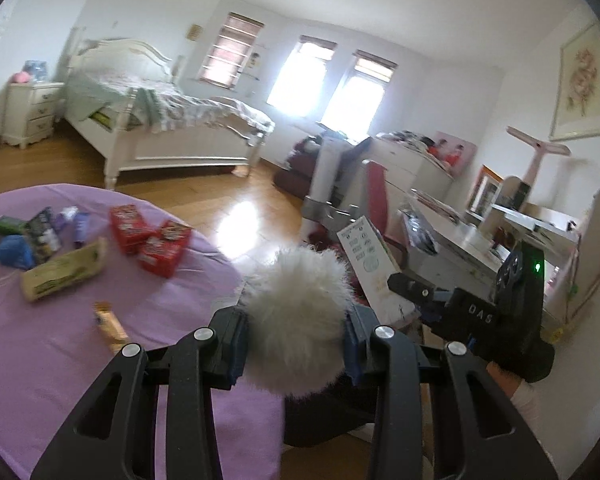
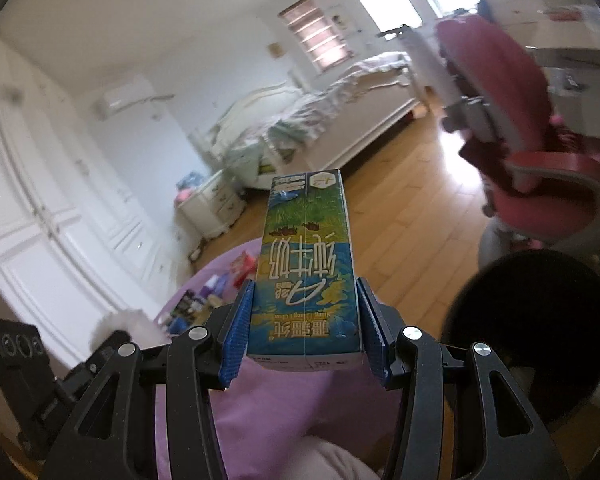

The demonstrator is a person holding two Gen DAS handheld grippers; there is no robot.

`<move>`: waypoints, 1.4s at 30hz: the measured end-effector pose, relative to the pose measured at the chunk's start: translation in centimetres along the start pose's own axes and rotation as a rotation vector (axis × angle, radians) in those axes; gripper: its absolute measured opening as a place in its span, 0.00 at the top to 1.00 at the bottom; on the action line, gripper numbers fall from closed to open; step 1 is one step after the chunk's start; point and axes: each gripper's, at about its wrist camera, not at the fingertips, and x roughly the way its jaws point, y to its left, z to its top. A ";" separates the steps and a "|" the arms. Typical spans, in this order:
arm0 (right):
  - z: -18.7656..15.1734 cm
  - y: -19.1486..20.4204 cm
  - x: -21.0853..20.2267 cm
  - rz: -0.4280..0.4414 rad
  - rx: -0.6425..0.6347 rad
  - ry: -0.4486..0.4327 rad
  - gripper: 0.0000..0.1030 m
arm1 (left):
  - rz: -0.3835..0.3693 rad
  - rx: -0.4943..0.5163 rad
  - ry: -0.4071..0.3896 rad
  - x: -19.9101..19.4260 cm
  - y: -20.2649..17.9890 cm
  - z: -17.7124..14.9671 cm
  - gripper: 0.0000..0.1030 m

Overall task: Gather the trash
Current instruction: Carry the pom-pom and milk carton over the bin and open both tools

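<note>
Only the right wrist view showed the printing on the tall blue-and-green milk carton (image 2: 306, 276): it stood in the centre of the frame, its lettering upside down, clamped at its lower sides by the blue pads of the right gripper (image 2: 306, 330). At lower right of that frame sat a dark round opening (image 2: 528, 336), too blurred to identify, and at lower left the black body of the other tool.

The left wrist view showed instead the left gripper (image 1: 296, 338) at bottom centre, its jaws closed on a fluffy white pom-pom (image 1: 298, 320) that bulged past both pads. Right of centre there, the same carton appeared as a pale side panel, held by the right gripper, and a sleeve cuff (image 1: 526, 400) peeked out at lower right.

At left of this frame, the round table's purple cloth (image 1: 60, 360) carried more litter: two red boxes (image 1: 150, 238), a crumpled green-and-cream wrapper (image 1: 64, 276), a blue crumpled bag (image 1: 14, 252) and a small orange wrapper (image 1: 110, 322). Behind stood a white bed (image 1: 160, 120), and a red desk chair (image 2: 520, 128) filled the upper right of the right wrist view.
</note>
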 end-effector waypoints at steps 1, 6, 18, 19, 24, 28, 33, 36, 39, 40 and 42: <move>-0.1 -0.6 -0.4 -0.007 0.008 -0.012 0.52 | -0.011 0.010 0.006 0.4 -0.4 0.0 0.64; -0.4 -4.3 -2.9 -0.060 0.047 -0.062 0.52 | -0.114 0.052 0.052 3.8 -3.3 0.0 0.64; -2.6 -13.1 -7.6 -0.177 0.158 -0.113 0.52 | -0.243 0.180 0.218 13.2 -7.6 -0.3 0.64; -2.8 -13.3 -7.6 -0.182 0.164 -0.112 0.52 | -0.245 0.183 0.225 13.6 -7.8 -0.4 0.64; -3.5 -15.4 -7.4 -0.207 0.196 -0.102 0.52 | -0.270 0.191 0.287 16.5 -9.0 -1.6 0.64; -4.0 -16.5 -7.0 -0.225 0.219 -0.092 0.52 | -0.288 0.198 0.328 18.0 -9.8 -2.7 0.64; -4.1 -17.2 -6.8 -0.239 0.234 -0.087 0.52 | -0.308 0.221 0.377 19.6 -10.4 -3.6 0.64; -4.3 -17.4 -6.4 -0.244 0.243 -0.081 0.52 | -0.309 0.227 0.395 20.5 -10.5 -3.7 0.64; -4.6 -17.6 -5.9 -0.249 0.249 -0.069 0.52 | -0.309 0.212 0.404 21.1 -10.3 -4.0 0.64; -4.6 -17.6 -5.7 -0.251 0.251 -0.065 0.52 | -0.310 0.208 0.406 21.4 -10.3 -4.1 0.64; -4.7 -17.8 -5.4 -0.254 0.254 -0.058 0.52 | -0.316 0.196 0.414 21.8 -10.3 -4.4 0.64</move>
